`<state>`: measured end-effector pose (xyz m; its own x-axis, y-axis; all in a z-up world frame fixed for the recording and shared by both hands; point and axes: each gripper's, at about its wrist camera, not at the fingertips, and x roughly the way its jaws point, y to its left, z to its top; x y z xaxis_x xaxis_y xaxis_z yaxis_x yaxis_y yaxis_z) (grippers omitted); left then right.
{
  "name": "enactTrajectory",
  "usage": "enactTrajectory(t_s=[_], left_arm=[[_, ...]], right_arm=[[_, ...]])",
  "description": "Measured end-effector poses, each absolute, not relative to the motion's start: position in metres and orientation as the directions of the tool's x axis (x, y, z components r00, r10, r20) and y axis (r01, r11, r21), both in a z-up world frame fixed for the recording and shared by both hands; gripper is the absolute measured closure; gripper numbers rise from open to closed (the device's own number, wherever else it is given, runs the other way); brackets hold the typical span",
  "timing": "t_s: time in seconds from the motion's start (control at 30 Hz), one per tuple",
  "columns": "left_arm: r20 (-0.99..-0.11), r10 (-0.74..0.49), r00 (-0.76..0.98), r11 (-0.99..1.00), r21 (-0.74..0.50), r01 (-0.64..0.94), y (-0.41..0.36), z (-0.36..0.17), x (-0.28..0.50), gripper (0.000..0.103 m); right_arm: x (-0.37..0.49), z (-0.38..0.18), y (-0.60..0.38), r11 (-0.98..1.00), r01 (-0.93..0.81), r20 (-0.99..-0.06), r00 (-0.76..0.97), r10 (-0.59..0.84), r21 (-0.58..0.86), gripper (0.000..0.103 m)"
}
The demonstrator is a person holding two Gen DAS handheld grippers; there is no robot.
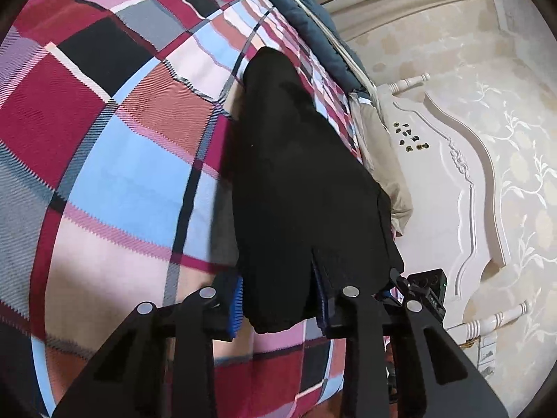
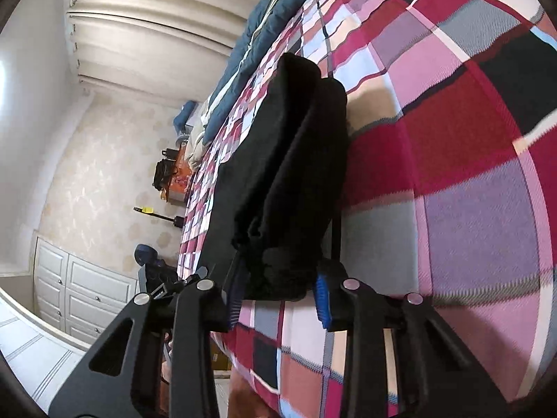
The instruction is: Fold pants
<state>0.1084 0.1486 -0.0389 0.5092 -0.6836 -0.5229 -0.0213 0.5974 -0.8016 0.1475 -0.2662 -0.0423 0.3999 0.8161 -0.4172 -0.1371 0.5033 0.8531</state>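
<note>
Black pants [image 1: 299, 188] lie on a plaid bedspread [image 1: 115, 160].

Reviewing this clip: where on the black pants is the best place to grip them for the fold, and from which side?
Grip the black pants at the near end edge, one gripper at each corner, coming in low from the bed's near side. They lie lengthwise away across the plaid bedspread, and that end already sits between the left gripper and right gripper.
</note>
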Motion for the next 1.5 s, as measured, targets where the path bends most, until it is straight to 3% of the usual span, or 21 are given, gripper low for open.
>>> enactTrajectory(t_s=[0.3, 0.37, 0.43, 0.5, 0.6, 0.67, 0.83, 1.03, 1.33, 1.5], left_arm=[[-0.521, -0.693, 0.498, 0.604, -0.797, 0.008, 0.143, -0.042, 0.079, 0.071], [-0.525, -0.685, 0.505, 0.619, -0.785, 0.023, 0.143, -0.044, 0.078, 0.066], [-0.537, -0.667, 0.517, 0.633, -0.774, 0.013, 0.143, -0.047, 0.078, 0.054], [-0.560, -0.629, 0.539, 0.660, -0.751, -0.010, 0.144, -0.047, 0.076, 0.033], [-0.564, -0.586, 0.581, 0.690, -0.724, -0.006, 0.145, -0.040, 0.067, 0.024], [-0.609, -0.514, 0.604, 0.750, -0.661, -0.027, 0.142, -0.035, 0.058, 0.023], [-0.670, -0.303, 0.678, 0.882, -0.466, -0.066, 0.127, -0.019, 0.031, 0.018], [-0.702, -0.113, 0.703, 0.964, -0.250, -0.094, 0.096, -0.015, 0.014, 0.018], [-0.715, -0.006, 0.700, 0.991, -0.098, -0.091, 0.063, -0.021, 0.008, 0.018], [-0.711, -0.004, 0.703, 0.991, -0.096, -0.092, 0.059, -0.018, 0.003, 0.018]], right_arm=[[0.122, -0.058, -0.277, 0.481, -0.118, -0.407, 0.383, 0.829, 0.869, 0.071], [0.122, -0.065, -0.279, 0.487, -0.102, -0.416, 0.388, 0.823, 0.868, 0.067], [0.123, -0.067, -0.278, 0.496, -0.092, -0.427, 0.391, 0.815, 0.864, 0.060], [0.117, -0.063, -0.277, 0.512, -0.104, -0.432, 0.409, 0.804, 0.853, 0.048], [0.104, -0.049, -0.271, 0.576, -0.129, -0.472, 0.445, 0.761, 0.807, 0.024], [0.093, -0.042, -0.265, 0.651, -0.120, -0.529, 0.482, 0.698, 0.750, 0.016], [0.068, -0.034, -0.249, 0.761, -0.083, -0.608, 0.549, 0.573, 0.643, 0.015], [0.045, -0.027, -0.212, 0.928, -0.092, -0.725, 0.599, 0.341, 0.361, 0.013], [0.021, -0.031, -0.189, 0.963, -0.134, -0.741, 0.616, 0.266, 0.234, 0.013], [0.021, -0.030, -0.185, 0.964, -0.140, -0.738, 0.620, 0.264, 0.227, 0.013]])
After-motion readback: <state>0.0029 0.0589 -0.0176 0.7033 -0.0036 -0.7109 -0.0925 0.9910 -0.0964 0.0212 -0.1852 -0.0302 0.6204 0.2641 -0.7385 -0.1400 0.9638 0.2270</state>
